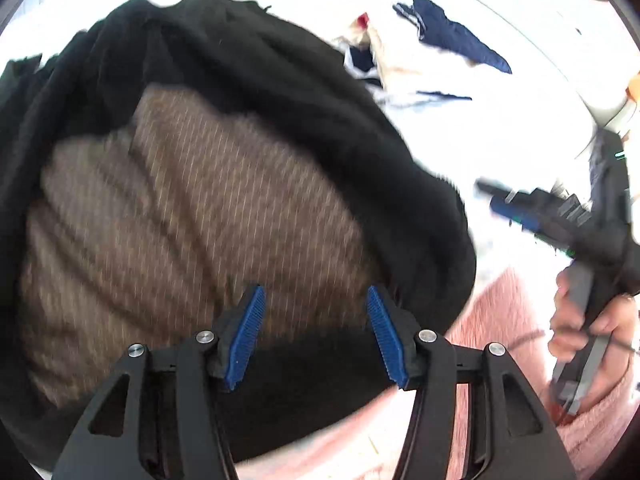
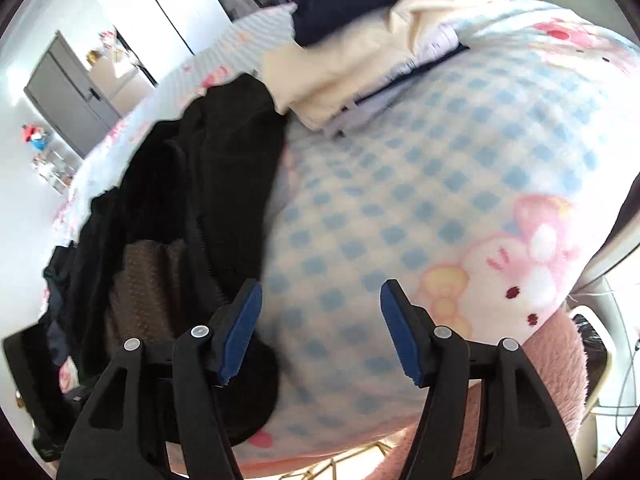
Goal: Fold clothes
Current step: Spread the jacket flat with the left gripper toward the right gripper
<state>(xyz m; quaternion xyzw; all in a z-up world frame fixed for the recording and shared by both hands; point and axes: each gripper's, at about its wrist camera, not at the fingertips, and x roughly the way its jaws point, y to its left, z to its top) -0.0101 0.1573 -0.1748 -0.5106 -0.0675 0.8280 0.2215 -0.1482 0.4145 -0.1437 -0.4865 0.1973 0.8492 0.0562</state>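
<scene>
A black garment (image 1: 304, 92) lies bunched on the bed, turned back so its brown striped lining (image 1: 192, 208) shows. My left gripper (image 1: 316, 294) hovers over that lining, open, with nothing pressed between its blue pads (image 1: 246, 336). The same black garment (image 2: 208, 168) fills the left of the right wrist view, a strip of brown lining (image 2: 144, 280) showing. My right gripper (image 2: 322, 286) is open above the bedcover just right of the garment's edge, its jaws empty. In the left wrist view that right gripper (image 1: 520, 210) appears blurred at the right, held by a hand (image 1: 592, 324).
The bed carries a blue-checked cover with pink cartoon prints (image 2: 460, 184). A pile of cream (image 2: 344, 68) and navy clothes (image 2: 360, 4) lies at the far side, with navy pieces (image 1: 452, 32) seen from the left too. Pink fuzzy fabric (image 1: 508, 320) is near me. A grey cabinet (image 2: 68, 96) stands beyond the bed.
</scene>
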